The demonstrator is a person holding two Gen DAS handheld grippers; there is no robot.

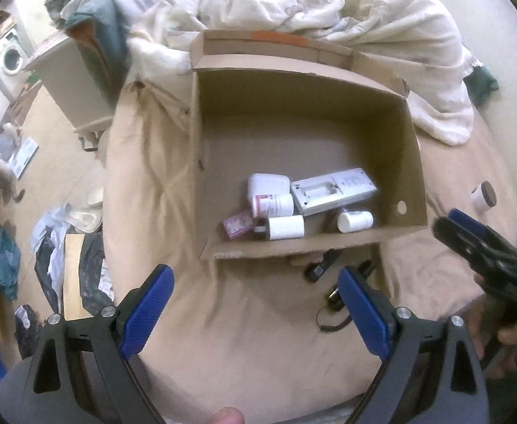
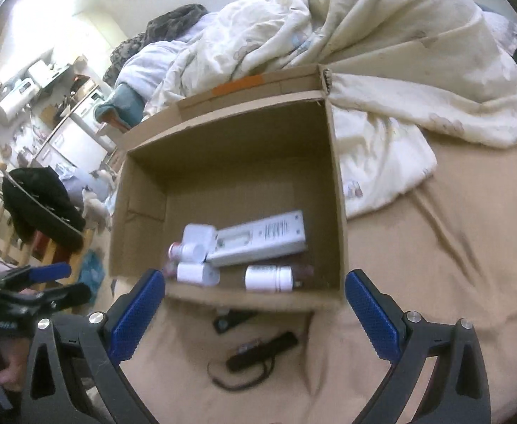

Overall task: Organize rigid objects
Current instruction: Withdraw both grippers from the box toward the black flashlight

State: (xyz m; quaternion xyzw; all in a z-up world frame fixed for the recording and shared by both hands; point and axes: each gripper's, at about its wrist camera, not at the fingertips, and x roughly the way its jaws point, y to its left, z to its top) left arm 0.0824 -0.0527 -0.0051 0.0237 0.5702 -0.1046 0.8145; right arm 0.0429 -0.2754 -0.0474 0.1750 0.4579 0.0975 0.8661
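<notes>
An open cardboard box (image 1: 412, 148) (image 2: 336, 183) stands on the bed. Inside it lie a white flat device (image 1: 332, 190) (image 2: 258, 238), several white bottles (image 1: 286, 227) (image 2: 267, 278) and a small pink box (image 1: 237, 224). Just in front of the box, on the sheet, lie a small black piece (image 1: 320, 266) (image 2: 231, 319) and a black stick-shaped thing with a strap (image 2: 262, 348). My left gripper (image 1: 254, 274) (image 2: 67, 281) hangs open and empty above the sheet before the box. My right gripper (image 2: 254, 277) (image 1: 452, 221) is open too, holding nothing.
A crumpled white duvet (image 1: 329, 3) (image 2: 382, 53) is heaped behind and right of the box. A white jar with a brown lid (image 1: 484, 196) sits on the beige sheet at the right. The bed's left edge drops to a cluttered floor (image 1: 57, 240).
</notes>
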